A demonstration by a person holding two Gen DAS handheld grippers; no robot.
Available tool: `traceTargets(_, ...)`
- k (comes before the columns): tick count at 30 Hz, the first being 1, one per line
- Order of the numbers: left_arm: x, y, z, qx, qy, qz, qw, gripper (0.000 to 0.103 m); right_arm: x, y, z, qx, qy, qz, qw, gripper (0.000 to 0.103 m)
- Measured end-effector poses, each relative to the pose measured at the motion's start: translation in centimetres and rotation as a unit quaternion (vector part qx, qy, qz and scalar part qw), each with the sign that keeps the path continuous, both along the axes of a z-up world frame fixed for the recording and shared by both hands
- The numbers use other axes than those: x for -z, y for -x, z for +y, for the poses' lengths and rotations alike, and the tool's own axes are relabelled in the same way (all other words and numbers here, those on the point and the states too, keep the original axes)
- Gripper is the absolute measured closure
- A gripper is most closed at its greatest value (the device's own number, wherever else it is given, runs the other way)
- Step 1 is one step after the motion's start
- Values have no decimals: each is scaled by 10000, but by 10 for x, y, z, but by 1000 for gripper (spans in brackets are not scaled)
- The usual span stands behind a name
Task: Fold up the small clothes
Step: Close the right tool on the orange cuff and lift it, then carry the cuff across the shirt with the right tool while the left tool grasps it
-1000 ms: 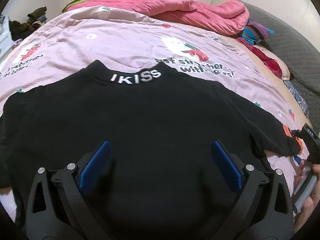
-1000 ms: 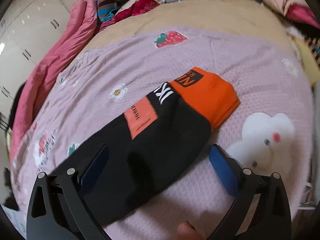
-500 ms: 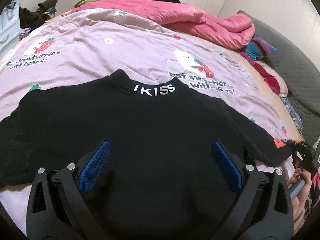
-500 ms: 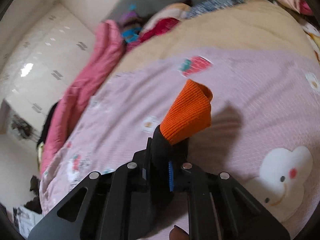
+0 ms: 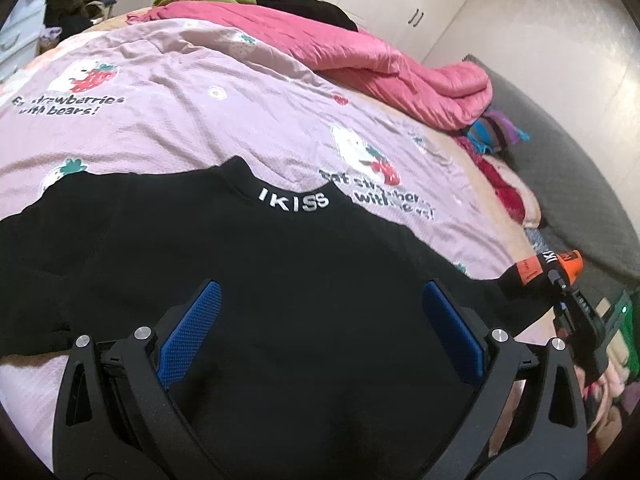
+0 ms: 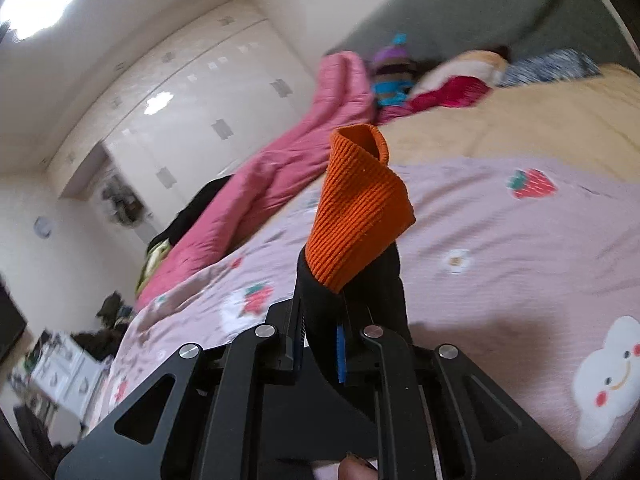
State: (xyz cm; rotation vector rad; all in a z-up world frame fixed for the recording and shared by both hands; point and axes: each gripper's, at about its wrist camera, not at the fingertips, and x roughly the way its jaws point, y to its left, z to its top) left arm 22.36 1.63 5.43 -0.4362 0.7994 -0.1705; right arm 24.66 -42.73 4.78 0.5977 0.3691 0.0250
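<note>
Two grippers: right gripper (image 6: 320, 354) now clamped on the orange-cuffed sleeve (image 6: 362, 212), lifted off the bedspread (image 6: 520, 264) since a second ago, so the sleeve fold is starting. Left gripper (image 5: 320, 332), jaws apart, hovers over the black sweater (image 5: 248, 264) spread flat, frame centre.

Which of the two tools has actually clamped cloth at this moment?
The right tool: it is shut on the shirt's sleeve, the orange cuff sticking up. The left tool hangs open above the shirt's black body.
</note>
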Motion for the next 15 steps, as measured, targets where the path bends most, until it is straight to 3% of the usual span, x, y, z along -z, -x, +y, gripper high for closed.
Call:
traceTargets(7, -2, 1, 20, -136, 303, 19, 9994, 8, -20, -3, 59, -845, 397, -222, 9954, 92)
traceTargets(15, 7, -3, 40, -198, 722, 135, 9971, 8, -18, -3, 133, -1734, 955, -145, 9801, 92)
